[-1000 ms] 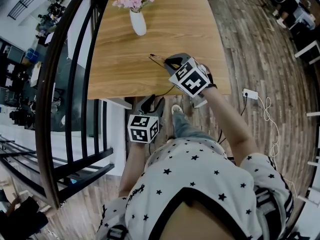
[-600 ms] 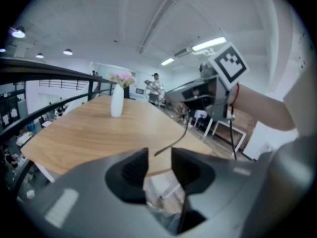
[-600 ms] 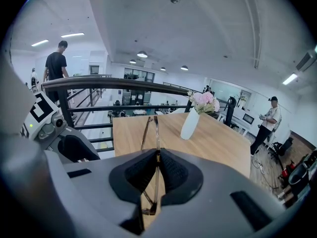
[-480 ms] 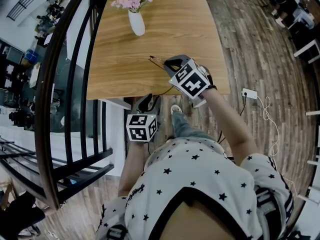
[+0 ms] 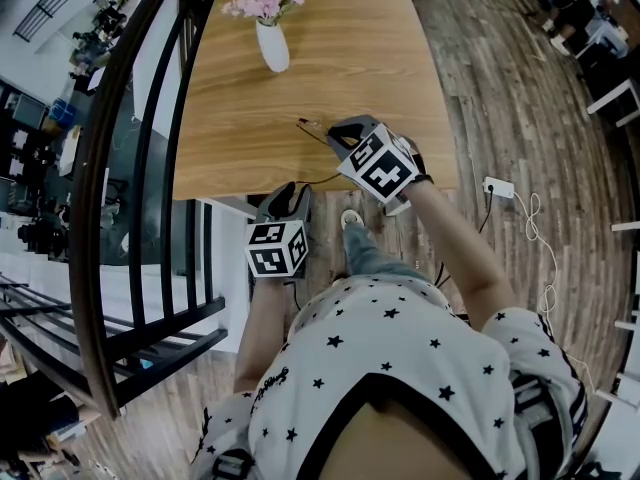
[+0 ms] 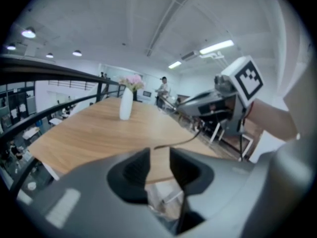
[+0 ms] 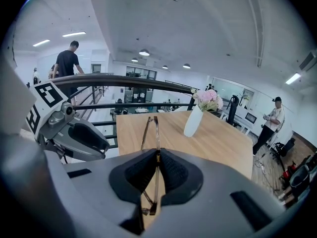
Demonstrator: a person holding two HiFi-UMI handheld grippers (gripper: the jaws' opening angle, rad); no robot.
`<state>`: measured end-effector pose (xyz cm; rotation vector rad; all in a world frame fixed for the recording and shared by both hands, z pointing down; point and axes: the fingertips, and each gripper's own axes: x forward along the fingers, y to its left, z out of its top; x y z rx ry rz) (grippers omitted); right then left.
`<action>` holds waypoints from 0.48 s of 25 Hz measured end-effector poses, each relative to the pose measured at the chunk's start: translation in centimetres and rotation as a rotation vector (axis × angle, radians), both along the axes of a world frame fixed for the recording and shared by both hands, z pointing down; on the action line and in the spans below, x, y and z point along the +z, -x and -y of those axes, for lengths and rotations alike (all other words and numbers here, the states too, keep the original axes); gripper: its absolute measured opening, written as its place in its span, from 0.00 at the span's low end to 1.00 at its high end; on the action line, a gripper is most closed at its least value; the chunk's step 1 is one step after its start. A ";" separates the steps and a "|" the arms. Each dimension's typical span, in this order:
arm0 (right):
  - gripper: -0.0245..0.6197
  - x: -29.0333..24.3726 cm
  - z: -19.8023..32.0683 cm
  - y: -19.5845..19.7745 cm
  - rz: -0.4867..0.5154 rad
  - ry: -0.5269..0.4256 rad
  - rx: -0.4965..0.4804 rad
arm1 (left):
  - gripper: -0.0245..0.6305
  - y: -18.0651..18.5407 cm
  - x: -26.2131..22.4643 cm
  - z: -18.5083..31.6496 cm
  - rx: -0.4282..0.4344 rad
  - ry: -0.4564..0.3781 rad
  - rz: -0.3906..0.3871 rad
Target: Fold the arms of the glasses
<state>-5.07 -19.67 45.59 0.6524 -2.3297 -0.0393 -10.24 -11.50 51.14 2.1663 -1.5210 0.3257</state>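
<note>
A: The left gripper (image 5: 285, 196) has crept toward the near edge of the counter (image 5: 330, 58) over the past second, and its jaws have just been closing. They are no longer at their widest, though a clear gap remains between them.

B: Is anything in that gap?

A: Not that I can see. In the left gripper view, the tip of one thin arm of the glasses (image 7: 151, 128) sits just past the jaw tips, in line with the gap. The pads aren't pressing on it.

B: And the right gripper (image 7: 157, 155)?

A: It's in the same place as a second ago. Its jaws are clamped narrow on the wire frame, holding the glasses above the counter near its front edge. The lens end points toward the vase (image 5: 277, 46), which stands well apart.

B: So what does the change mean for the fold?

A: I'd say the left gripper is lining up on the free arm. That arm trails back from the right gripper toward the person, so it's still unfolded. The narrowing suggests the gripper is about to pinch or nudge the arm tip so it can swing in against the frame.

B: Any risk?

A: The arm is thin and springy, so I think a slight miss would let it slip past the pads.
</note>
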 end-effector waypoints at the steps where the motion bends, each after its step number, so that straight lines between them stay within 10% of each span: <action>1: 0.07 0.1 -0.1 0.0 -0.002 0.001 -0.003 | 0.22 0.2 -0.2 0.1 -0.009 -0.003 -0.004; 12: 0.07 0.7 -1.7 0.8 -0.014 0.020 -0.035 | 0.17 1.2 -1.5 1.1 -0.069 -0.033 -0.039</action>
